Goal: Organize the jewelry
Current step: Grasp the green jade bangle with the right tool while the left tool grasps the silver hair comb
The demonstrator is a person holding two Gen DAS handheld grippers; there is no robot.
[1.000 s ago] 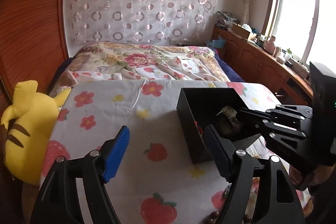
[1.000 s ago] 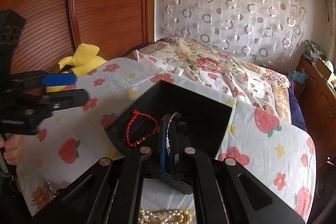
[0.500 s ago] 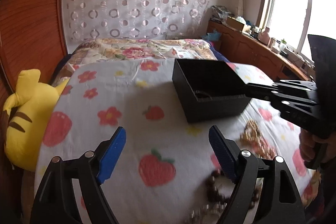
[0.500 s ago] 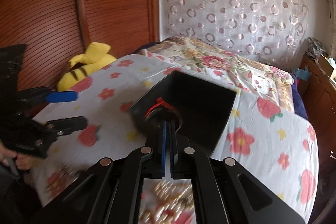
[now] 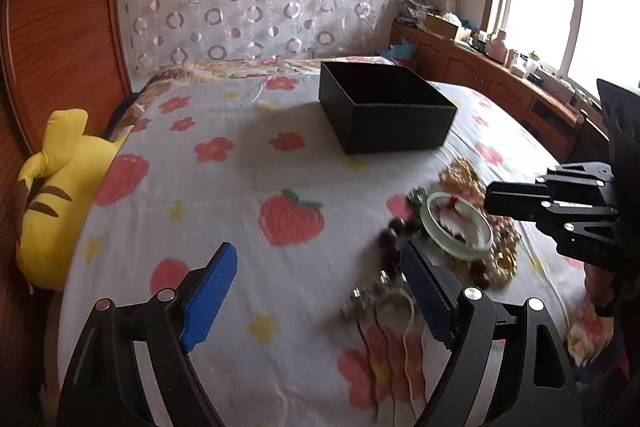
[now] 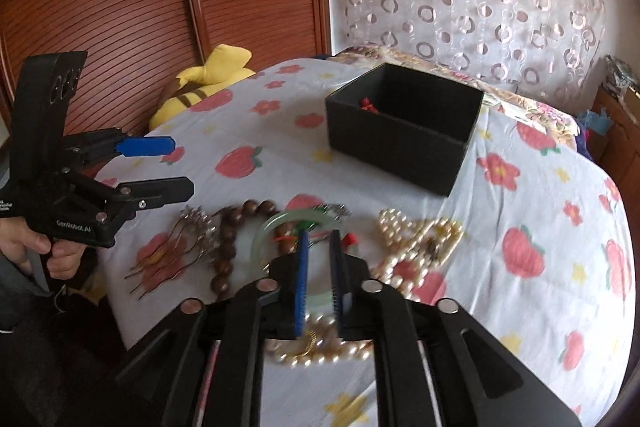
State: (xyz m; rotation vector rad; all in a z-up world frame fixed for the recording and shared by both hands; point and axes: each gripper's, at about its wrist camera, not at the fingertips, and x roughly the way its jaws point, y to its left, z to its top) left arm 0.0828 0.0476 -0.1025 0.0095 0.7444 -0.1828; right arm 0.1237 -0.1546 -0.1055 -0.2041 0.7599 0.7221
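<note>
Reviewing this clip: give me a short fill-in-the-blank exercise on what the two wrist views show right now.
1. The black box sits on the bedspread with a ____ cord inside it.
2. The right claw hangs over the pale ____ bangle.
3. The left claw holds nothing, its jaws wide ____.
4. The plush toy beside the bed is ____.

Missing words: red; green; open; yellow

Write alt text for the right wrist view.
The right gripper, fingers slightly apart, hovers over a pale green bangle in a jewelry pile on a strawberry-print bedspread: brown beads left, pearls right. Beyond sits an open black box holding something red; the open left gripper is at left.
</note>
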